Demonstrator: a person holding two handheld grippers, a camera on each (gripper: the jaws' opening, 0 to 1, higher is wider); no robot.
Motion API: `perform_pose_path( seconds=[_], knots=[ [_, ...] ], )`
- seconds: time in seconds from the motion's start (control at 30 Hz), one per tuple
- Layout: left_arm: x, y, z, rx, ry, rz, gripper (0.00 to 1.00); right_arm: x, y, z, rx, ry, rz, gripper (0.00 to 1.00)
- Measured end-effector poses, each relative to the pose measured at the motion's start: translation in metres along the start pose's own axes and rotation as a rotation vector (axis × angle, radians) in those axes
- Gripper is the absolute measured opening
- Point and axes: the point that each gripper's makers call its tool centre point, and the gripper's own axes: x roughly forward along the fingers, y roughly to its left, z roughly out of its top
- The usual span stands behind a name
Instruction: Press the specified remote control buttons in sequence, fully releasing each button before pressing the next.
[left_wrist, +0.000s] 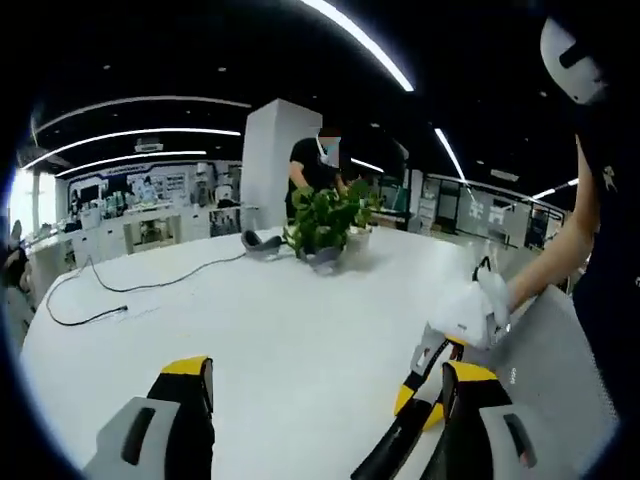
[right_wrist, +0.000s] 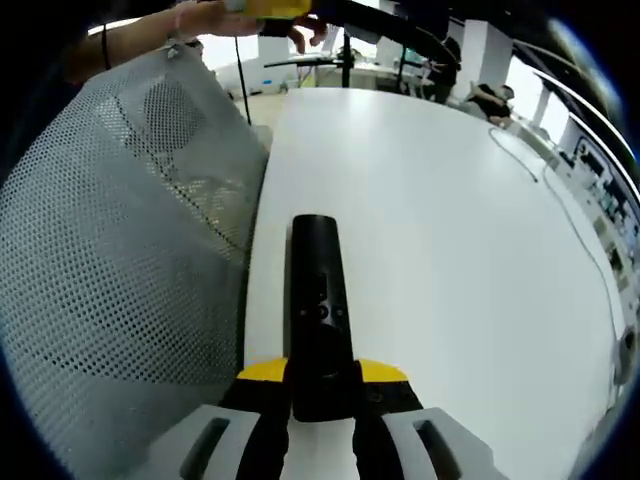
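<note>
Place: open-plan office or lab hall
Ceiling: dark, with long strip lights (left_wrist: 365, 45)
Table (left_wrist: 260, 340): large, white, round-edged
On it: potted plant (left_wrist: 328, 222), loose cable (left_wrist: 120, 295)
Background: white desks, shelves (left_wrist: 150, 205), a standing person (left_wrist: 315, 165)
Beside table: mesh chair (right_wrist: 110, 260)

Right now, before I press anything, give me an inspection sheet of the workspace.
Surface: white table, mostly bare.
Job's things: black remote control, clamped at its near end in the right gripper, buttons facing up.
Clutter: potted plant and a grey object at the far side.
Grippers: left gripper open, holding nothing; right shut on the remote.
Cables: black cable trailing across the table's left part.
Surroundings: grey mesh chair back; a person behind the plant; open office with ceiling light strips.
</note>
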Motion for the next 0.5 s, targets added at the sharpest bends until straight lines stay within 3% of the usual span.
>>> perform_pose_path(
  seconds=[0.13,0.27,0.4,0.5],
  knots=[
    [-0.025,0.006,0.034,-0.050,-0.171,0.074,1.00,0.000,0.000,0.000,0.001,0.000,-0.002,0.21],
    [-0.054,0.014,0.057,-0.071,-0.319,0.158,1.00,0.000,0.000,0.000,0.008,-0.002,-0.003,0.21],
    [-0.075,0.022,0.057,-0.035,-0.346,0.261,1.00,0.000,0.000,0.000,0.028,-0.011,-0.003,0.21],
    [-0.089,0.029,0.043,-0.027,-0.296,0.360,1.00,0.000,-0.001,0.001,0.031,-0.013,-0.003,0.21]
  ],
)
